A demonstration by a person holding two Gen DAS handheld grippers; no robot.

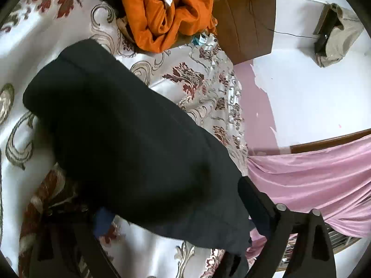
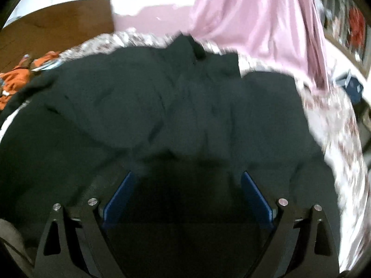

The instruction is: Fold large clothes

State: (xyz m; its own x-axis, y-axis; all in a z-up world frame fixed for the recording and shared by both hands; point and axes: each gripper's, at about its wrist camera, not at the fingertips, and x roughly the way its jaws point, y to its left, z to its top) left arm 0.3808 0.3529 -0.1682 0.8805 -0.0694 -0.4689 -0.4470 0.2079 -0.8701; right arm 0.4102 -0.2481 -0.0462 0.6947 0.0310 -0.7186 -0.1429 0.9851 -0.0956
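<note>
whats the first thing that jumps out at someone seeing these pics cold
A big black garment dominates both views, spread across the floral bedspread and draped over the left tongs. Next comes the bright orange cloth bunched at the bed's far end, and the pink sheet hanging beside the bed.

Right gripper [image 2: 186, 199] fingers spread wide; left gripper [image 1: 178, 217] fingers mostly hidden.

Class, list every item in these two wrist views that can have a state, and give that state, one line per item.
black garment: spread and rumpled on the bed, not neatly folded.
orange garment: bunched in a heap.
pink curtain: hanging, draped onto the bed's edge.
floral bedcover: laid flat beneath the clothes.
left gripper: fingers apart, black cloth draped across them.
right gripper: open, over the black garment.
</note>
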